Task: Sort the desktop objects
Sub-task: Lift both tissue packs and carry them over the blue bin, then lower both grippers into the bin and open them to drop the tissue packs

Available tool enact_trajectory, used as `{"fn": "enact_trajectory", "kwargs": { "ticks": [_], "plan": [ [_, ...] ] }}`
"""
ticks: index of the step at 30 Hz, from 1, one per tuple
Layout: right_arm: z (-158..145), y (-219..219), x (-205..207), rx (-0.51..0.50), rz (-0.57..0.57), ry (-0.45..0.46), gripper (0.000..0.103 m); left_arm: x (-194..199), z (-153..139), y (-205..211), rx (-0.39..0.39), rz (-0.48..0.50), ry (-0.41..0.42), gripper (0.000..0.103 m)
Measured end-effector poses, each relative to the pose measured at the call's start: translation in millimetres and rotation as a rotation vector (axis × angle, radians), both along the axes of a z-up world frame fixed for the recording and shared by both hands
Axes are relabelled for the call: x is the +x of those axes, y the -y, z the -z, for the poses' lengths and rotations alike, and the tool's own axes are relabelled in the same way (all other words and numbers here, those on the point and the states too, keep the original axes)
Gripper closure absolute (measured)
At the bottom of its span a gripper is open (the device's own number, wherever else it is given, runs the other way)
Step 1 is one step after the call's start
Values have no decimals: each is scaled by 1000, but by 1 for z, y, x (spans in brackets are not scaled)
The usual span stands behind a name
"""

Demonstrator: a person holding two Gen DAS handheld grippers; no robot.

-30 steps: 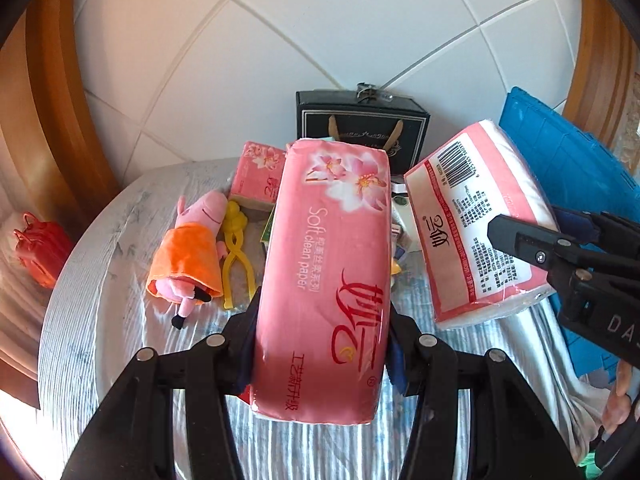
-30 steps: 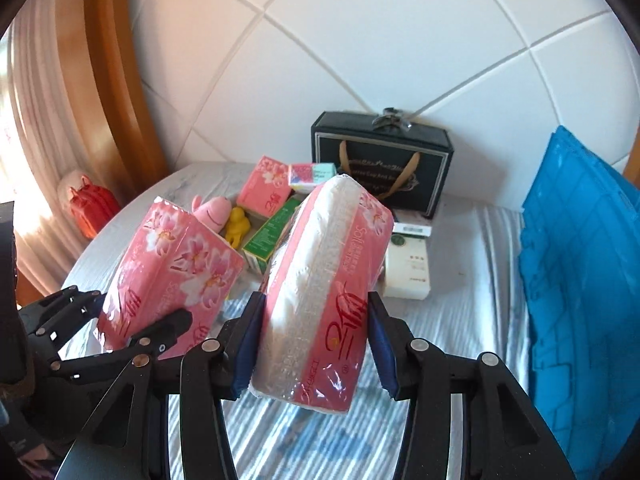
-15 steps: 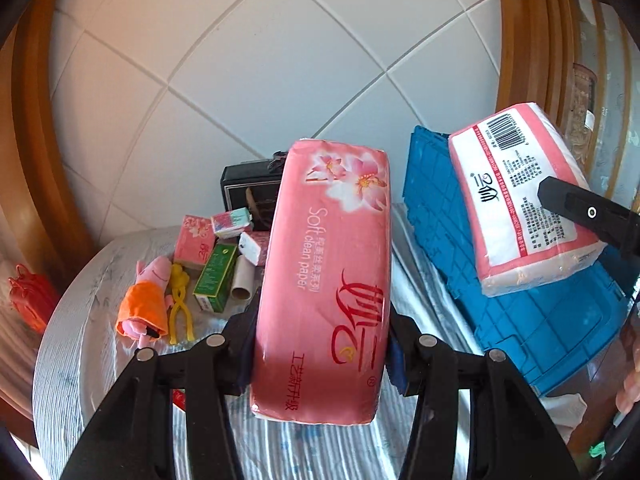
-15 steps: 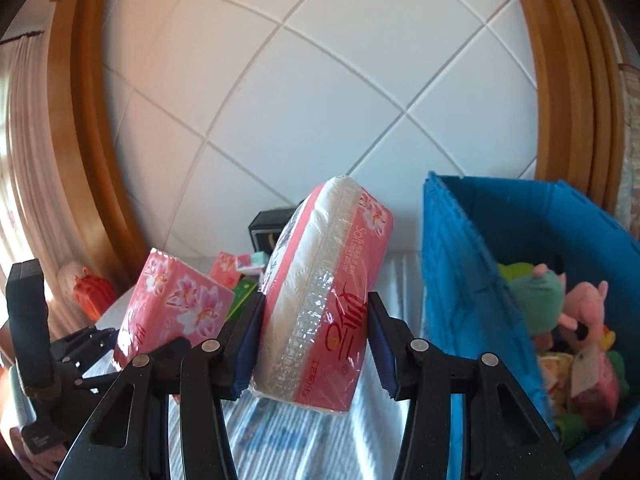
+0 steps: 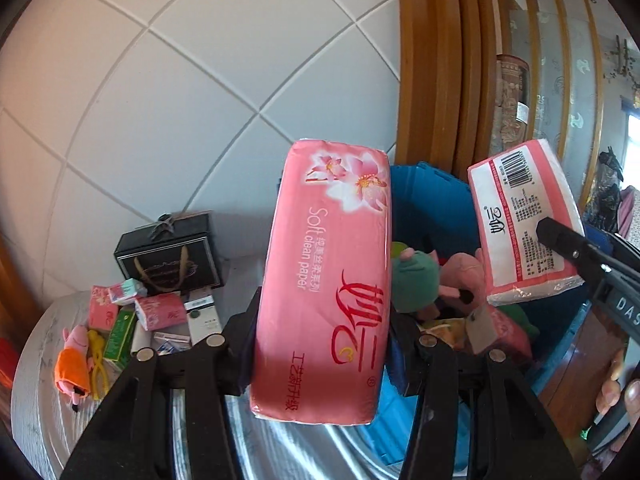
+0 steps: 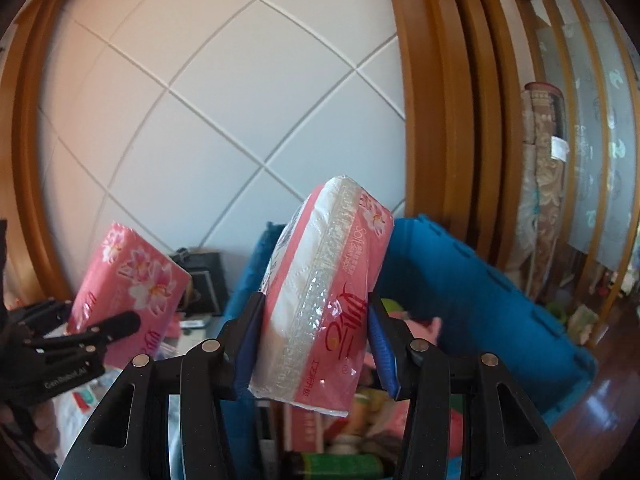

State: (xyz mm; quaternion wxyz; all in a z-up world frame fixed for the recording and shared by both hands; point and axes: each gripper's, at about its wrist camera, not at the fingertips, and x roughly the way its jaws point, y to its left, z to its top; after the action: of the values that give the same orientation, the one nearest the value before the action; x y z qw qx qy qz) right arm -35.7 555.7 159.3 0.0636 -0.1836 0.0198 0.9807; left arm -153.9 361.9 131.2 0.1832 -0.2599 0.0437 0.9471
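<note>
The left gripper has its fingers closed around a pink plastic-wrapped pack of tissue paper with a flower print, held lengthwise above the near edge of a blue plastic crate. The right gripper likewise pinches a second pink tissue pack, tilted on its edge over the same crate. Inside the crate lie plush toys, among them a green one. On the round grey worktop to the left sit a black gift box, small cartons and an orange-dressed pig plush.
</note>
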Motion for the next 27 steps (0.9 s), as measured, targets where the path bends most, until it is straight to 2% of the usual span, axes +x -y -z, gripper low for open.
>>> {"fn": "enact_trajectory", "kwargs": {
  "ticks": [3, 6, 8, 9, 11, 15, 18, 22, 23, 25, 27],
  "plan": [
    [7, -31, -5, 59, 61, 47, 55, -6, 0, -41, -20, 55, 27, 54],
    [18, -60, -12, 111, 119, 92, 55, -11, 4, -72, -140, 1, -45, 54],
    [27, -77, -18, 146, 153, 124, 55, -13, 0, -83, -159, -17, -63, 53],
    [30, -83, -20, 155, 159, 138, 55, -12, -6, -88, -134, 5, -69, 53],
    [39, -98, -28, 165, 172, 169, 55, -13, -17, -98, -89, 46, -29, 53],
    [51, -117, -31, 176, 183, 190, 55, -10, -21, -125, -107, 85, -45, 53],
    [55, -115, -31, 248, 199, 204, 55, -14, -13, -144, -99, 130, 21, 51],
    [66, -121, -38, 311, 197, 254, 55, -21, 4, -160, -139, 131, 70, 50],
    [70, -123, -40, 317, 194, 269, 55, -23, 6, -162, -144, 118, 77, 49],
    [78, -127, -45, 329, 200, 298, 55, -25, 8, -161, -134, 115, 98, 38],
    [83, -131, -49, 323, 195, 318, 54, -25, 9, -160, -122, 110, 110, 37]
  ]
}}
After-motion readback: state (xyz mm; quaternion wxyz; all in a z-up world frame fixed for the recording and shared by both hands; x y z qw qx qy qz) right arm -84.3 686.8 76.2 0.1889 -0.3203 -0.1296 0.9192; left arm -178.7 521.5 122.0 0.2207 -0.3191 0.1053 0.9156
